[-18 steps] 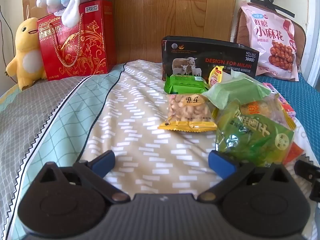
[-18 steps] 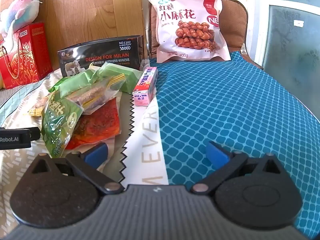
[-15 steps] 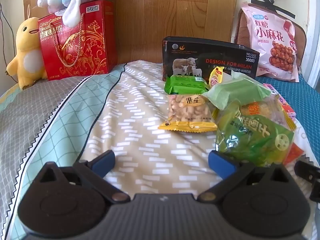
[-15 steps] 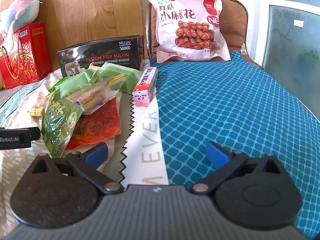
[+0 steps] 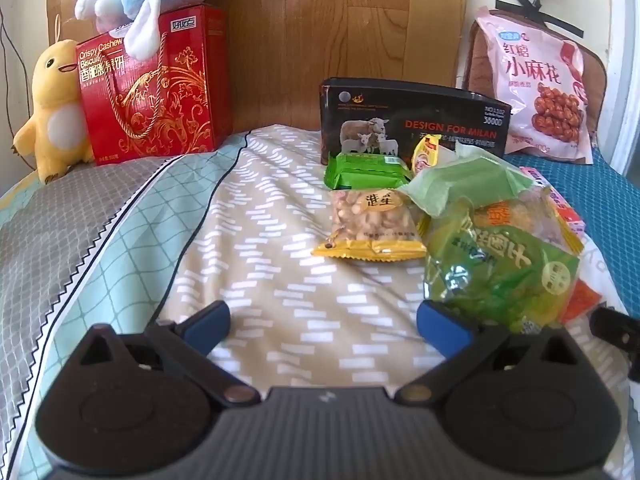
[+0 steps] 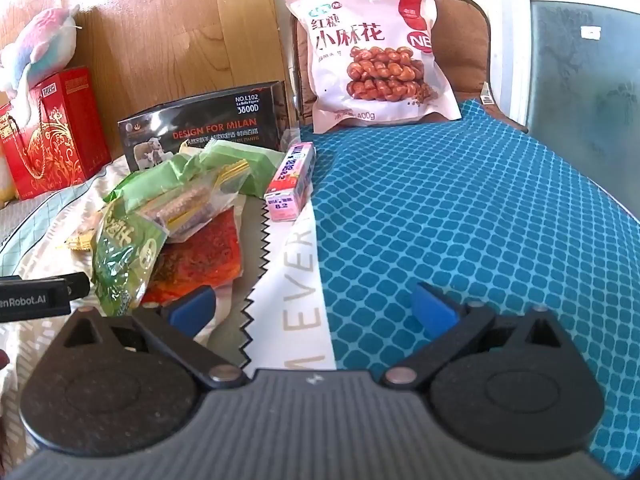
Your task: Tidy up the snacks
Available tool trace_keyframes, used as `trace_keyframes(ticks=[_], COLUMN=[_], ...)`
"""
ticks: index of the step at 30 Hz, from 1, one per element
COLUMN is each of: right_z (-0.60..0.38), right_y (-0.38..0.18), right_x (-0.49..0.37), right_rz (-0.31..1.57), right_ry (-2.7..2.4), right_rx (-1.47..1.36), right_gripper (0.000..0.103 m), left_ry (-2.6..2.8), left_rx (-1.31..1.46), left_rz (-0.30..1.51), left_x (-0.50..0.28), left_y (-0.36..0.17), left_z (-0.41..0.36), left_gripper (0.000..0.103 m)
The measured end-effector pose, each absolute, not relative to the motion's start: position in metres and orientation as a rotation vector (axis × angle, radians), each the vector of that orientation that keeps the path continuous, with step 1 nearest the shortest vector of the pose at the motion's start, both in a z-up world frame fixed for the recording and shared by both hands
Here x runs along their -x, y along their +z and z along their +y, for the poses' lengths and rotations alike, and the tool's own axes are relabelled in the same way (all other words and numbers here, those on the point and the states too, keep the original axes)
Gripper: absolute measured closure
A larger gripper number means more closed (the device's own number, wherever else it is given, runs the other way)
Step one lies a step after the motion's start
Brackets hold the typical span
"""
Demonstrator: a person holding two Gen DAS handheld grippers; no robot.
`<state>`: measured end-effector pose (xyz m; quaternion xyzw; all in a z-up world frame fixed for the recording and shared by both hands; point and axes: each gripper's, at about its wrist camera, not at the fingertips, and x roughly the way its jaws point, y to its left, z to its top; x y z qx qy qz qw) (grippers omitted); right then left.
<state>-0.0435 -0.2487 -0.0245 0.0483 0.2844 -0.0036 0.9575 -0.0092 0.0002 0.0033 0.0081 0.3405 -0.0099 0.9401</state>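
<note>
A pile of snack packets lies on the bed. It holds a yellow peanut packet, a dark green packet, a big green bag, a pale green packet, a red packet and a pink box. My left gripper is open and empty, low over the bedcover, just left of the big green bag. My right gripper is open and empty, over the white and blue cloth to the right of the pile.
A black box stands behind the pile. A large pink snack bag leans on a brown cushion at the back right. A red gift box with plush toys stands back left. The wooden headboard is behind.
</note>
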Motion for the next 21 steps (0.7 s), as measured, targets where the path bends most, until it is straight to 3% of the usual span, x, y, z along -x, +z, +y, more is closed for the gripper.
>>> trace_keyframes(ticks=[11, 21], right_z=[-0.254, -0.245], right_y=[-0.022, -0.019], right_x=[0.051, 0.061], right_rz=[0.542, 0.481], right_ry=[0.061, 0.076], right_rx=[-0.154, -0.096], right_gripper=[0.000, 0.011], left_ry=[-0.024, -0.018], left_rx=[0.053, 0.012], left_rz=[0.669, 0.674], left_x=[0.025, 0.026], left_y=[0.006, 0.002], left_z=[0.019, 0.013], left_gripper=[0.000, 0.000])
